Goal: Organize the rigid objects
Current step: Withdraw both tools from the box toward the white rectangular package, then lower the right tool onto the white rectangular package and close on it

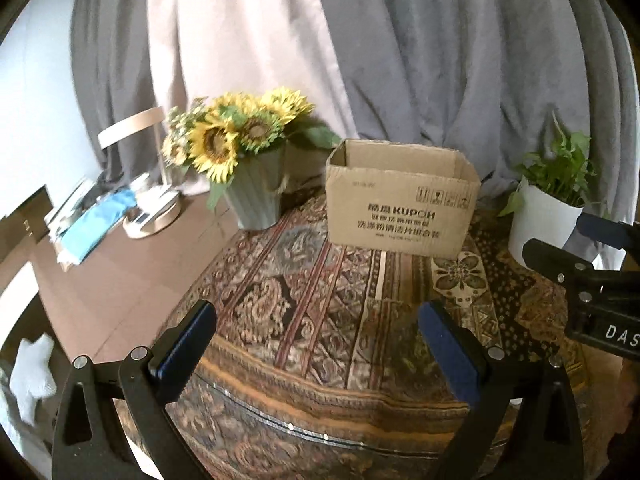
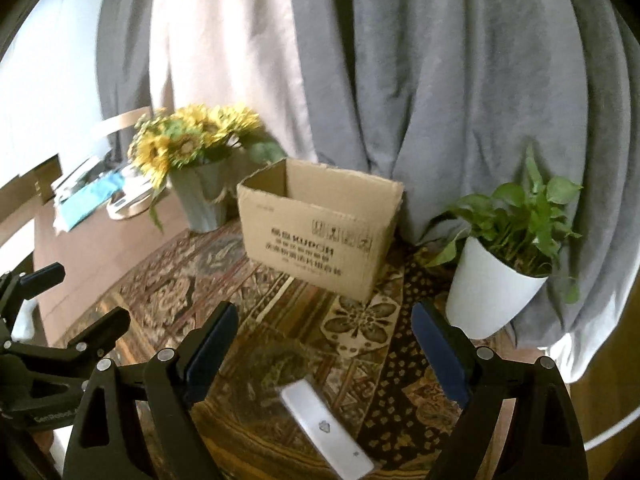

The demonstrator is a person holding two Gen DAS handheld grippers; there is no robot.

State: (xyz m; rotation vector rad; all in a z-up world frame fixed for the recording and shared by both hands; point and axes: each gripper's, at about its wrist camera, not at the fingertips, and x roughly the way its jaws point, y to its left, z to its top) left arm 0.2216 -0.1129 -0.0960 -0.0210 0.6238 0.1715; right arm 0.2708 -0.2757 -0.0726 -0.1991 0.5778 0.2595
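Observation:
An open cardboard box [image 1: 402, 208] with printed text stands on the patterned tablecloth [image 1: 312, 320]; it also shows in the right wrist view [image 2: 320, 236]. A flat silver-white device like a remote [image 2: 326, 426] lies on the cloth near the front edge, below and between my right gripper's fingers. My right gripper [image 2: 324, 344] is open and empty above it. My left gripper [image 1: 318, 334] is open and empty over the cloth, well short of the box. The right gripper's body shows at the right edge of the left wrist view [image 1: 592, 276].
A grey-green vase of sunflowers [image 1: 240, 160] stands left of the box. A white pot with a green plant [image 2: 504, 256] stands to its right. Grey and pale curtains hang behind. A brown table with papers and a lamp base [image 1: 148, 216] lies to the left.

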